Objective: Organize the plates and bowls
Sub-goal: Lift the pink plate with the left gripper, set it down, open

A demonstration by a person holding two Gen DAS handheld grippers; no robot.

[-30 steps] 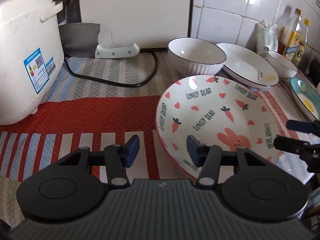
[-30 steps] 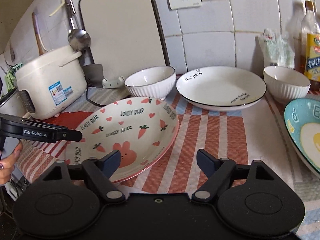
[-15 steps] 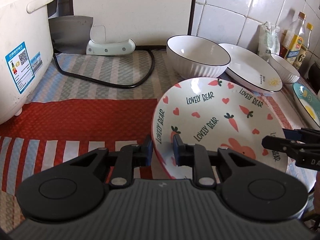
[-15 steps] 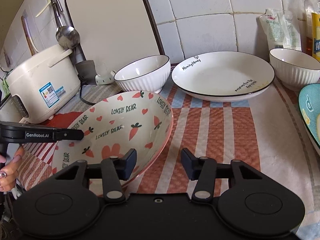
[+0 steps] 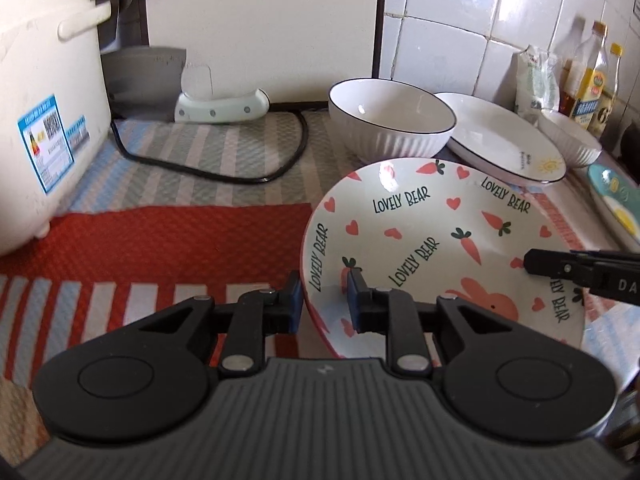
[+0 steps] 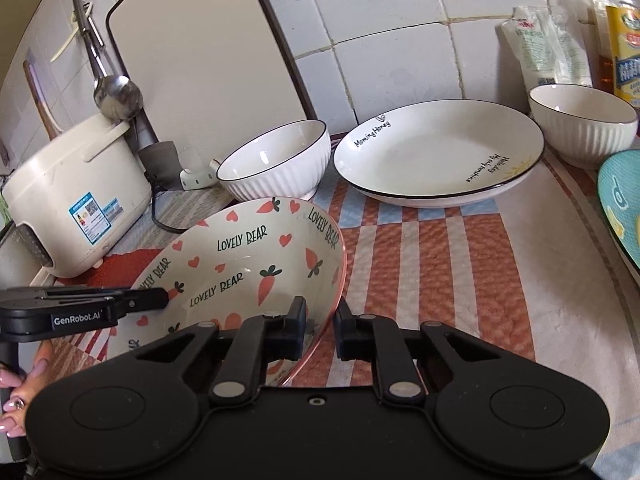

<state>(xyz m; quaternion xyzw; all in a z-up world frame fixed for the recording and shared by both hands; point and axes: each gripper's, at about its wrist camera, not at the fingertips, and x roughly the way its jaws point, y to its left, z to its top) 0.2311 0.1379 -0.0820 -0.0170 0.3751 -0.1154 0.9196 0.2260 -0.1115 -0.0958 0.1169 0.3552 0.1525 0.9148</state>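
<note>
The pink-rimmed plate (image 5: 420, 240) printed with carrots, hearts and "LOVELY BEAR" sits low over the striped cloth, held from both sides. My left gripper (image 5: 323, 300) is shut on its left rim, one pad inside and one outside. My right gripper (image 6: 320, 322) is shut on the opposite rim of the plate (image 6: 248, 256) in the same way. Behind it stand a white ribbed bowl (image 5: 390, 120), a white plate with black lettering (image 6: 440, 152), a smaller white bowl (image 6: 584, 128) and a teal plate (image 6: 624, 208).
A white rice cooker (image 5: 40, 120) fills the left, with its black cord (image 5: 280, 168) looping over the cloth and a cleaver (image 5: 160, 80) against the wall. A pouch and oil bottles (image 5: 592, 84) stand at the tiled back right. A person's hand (image 6: 16, 396) grips the left tool.
Both grippers have closed on the plate's rim, the left one first and the right one after it. Both views have drawn slightly closer to the plate.
</note>
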